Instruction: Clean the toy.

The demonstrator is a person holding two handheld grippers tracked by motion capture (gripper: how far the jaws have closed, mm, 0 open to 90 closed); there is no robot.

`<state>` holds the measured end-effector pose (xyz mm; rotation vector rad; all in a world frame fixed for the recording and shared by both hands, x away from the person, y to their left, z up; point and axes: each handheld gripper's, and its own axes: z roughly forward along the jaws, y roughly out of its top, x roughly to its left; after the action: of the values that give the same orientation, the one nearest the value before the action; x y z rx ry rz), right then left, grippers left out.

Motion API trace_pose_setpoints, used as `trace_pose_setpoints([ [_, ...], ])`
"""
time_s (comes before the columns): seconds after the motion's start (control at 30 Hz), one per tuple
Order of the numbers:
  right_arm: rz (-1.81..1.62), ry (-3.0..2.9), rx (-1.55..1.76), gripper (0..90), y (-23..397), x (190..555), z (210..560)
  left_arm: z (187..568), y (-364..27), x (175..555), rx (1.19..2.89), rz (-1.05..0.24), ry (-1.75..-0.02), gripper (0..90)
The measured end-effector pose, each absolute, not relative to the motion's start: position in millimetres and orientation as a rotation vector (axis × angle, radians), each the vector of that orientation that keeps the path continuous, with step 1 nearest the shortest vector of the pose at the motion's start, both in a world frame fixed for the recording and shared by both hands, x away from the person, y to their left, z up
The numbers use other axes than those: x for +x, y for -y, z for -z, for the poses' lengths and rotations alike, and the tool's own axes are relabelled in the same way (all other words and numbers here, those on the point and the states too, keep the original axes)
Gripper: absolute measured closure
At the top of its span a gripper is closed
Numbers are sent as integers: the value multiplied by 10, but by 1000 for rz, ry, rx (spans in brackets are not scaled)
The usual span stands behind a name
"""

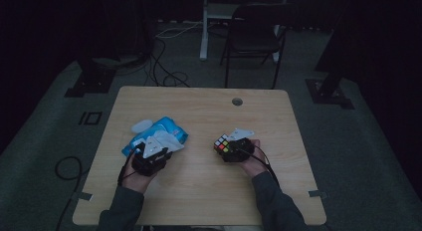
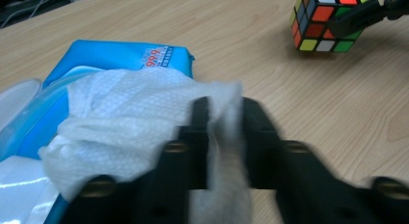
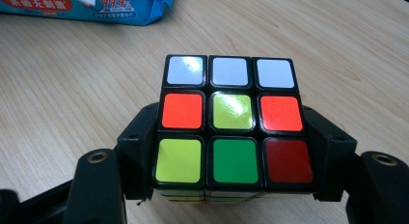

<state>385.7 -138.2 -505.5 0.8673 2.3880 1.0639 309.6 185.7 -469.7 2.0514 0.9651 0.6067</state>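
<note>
A blue pack of wet wipes (image 2: pixel 125 55) lies at the table's left (image 1: pixel 171 126), its white lid (image 1: pixel 142 125) flipped open. A white wipe (image 2: pixel 125 113) is pulled up out of it, and one corner runs between the jaws of my left gripper (image 2: pixel 225 105), which stand apart around it without pinching. In the high view the left gripper (image 1: pixel 160 147) sits at the pack's near edge. My right gripper (image 3: pixel 234 137) is shut on a scrambled Rubik's cube (image 3: pixel 231 118), gripping its two sides just above the table at the right (image 1: pixel 222 144).
The wooden table (image 1: pixel 209 191) has a cable hole (image 1: pixel 237 101) near its far edge. Beyond it stand a dark folding chair (image 1: pixel 254 32) and loose cables (image 1: pixel 164 71) on the floor. Bare wood lies between the two hands.
</note>
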Motion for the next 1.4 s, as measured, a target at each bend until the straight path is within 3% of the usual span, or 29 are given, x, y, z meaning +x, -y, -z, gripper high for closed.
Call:
trace_pose_setpoints([
  [0.13, -1065, -2386, 870, 339, 1402, 3849, 5052, 4551, -1981, 3023, 2002, -615, -926, 584],
  [0.3, -1070, -2384, 872, 339, 1391, 3842, 5058, 4430, -2078, 3051, 2002, -700, -944, 580],
  [0.5, -1072, -2389, 859, 339, 1374, 3826, 5046, 4629, -2196, 3277, 2080, -727, -1036, 581],
  [0.8, -1071, -2379, 868, 339, 1424, 3831, 5039, 4759, -2268, 3285, 2173, -796, -1050, 618],
  [1.13, -1077, -2385, 862, 339, 1370, 3842, 5041, 4836, -2043, 3551, 2250, -809, -943, 492],
  [1.4, -1074, -2387, 875, 339, 1411, 3842, 5057, 4862, -2000, 3805, 2246, -751, -983, 473],
])
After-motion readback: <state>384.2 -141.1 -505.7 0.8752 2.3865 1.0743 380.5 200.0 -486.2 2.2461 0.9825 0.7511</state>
